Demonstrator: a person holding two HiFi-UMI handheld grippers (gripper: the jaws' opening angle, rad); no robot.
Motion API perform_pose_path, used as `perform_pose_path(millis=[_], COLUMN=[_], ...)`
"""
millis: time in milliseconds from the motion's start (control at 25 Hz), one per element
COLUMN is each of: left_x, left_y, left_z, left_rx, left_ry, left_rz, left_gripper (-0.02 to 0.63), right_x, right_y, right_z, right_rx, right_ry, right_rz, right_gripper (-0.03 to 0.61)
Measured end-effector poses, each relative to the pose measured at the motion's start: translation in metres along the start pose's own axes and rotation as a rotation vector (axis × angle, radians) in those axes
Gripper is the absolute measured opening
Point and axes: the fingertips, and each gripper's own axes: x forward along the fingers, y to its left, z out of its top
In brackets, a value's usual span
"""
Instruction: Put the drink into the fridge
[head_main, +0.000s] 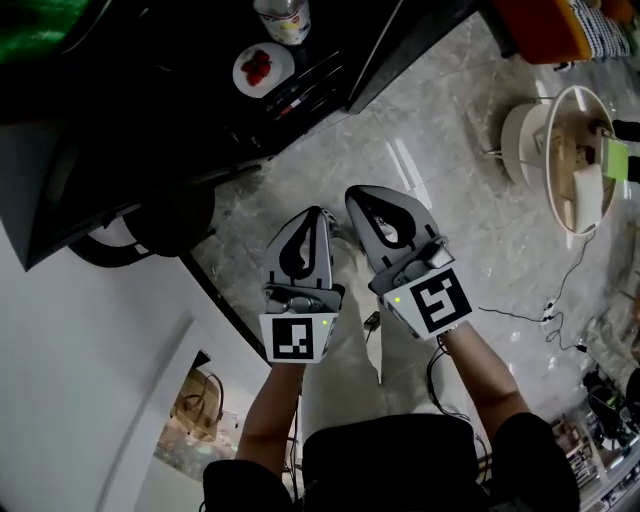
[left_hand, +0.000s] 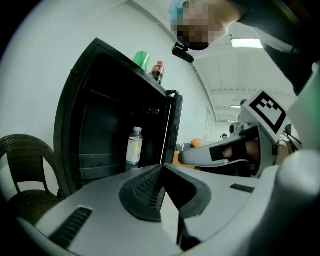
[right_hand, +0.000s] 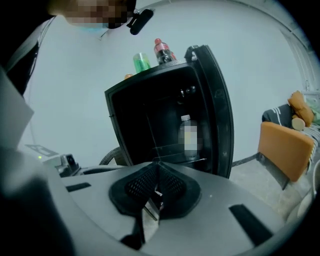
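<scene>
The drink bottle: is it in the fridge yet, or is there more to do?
Looks done: the drink bottle stands on a shelf inside the black fridge. In hand: nothing; the left gripper and right gripper are both shut and empty. Left: the fridge door is open, so closing it probably remains.

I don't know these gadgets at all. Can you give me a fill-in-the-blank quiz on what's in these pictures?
The bottle stands inside the fridge, whose door is ____.
The left gripper and the right gripper both have their jaws ____.
Between each pair of jaws there is ____.
The plate on top of the fridge holds something coloured ____.
Missing words: open; shut; nothing; red.
</scene>
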Motion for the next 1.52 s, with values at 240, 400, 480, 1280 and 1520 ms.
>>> perform_pose_path(millis=[240,400,480,1280,1520], left_x=[-0.015,-0.020,-0.028,-0.112,-0.138], left_y=[0.006,0.009,0.006,-0.022,-0.043], left_z=[0.068,0.108,0.127,0.264,0.282], left_rx=[0.052,0.092,0.096,0.105,0.085], left_ry=[-0.096,-0.159,-0.188,-0.270,-0.298], left_rz=[0.005,0.010,-0.002,-0.006,-0.014], left_gripper=[0.010,0.010,0.009,0.009,0.009], right_x=[-0.018,-0.024,-0.028,-0.084,-0.106], right_y=[0.015,0.036,0.053,0.115,0.139], right_z=[0.034,0.061,0.078,0.209,0.234], right_rx=[-0.032,-0.055,-0.072,-0.053,-0.077], right_ry=[-0.051,-0.102,-0.129,-0.228,-0.274], right_rz=[-0.013,-0.014,0.005,-0.046,-0.029], right_gripper=[0.014,0.014,0.014,0.015,0.015])
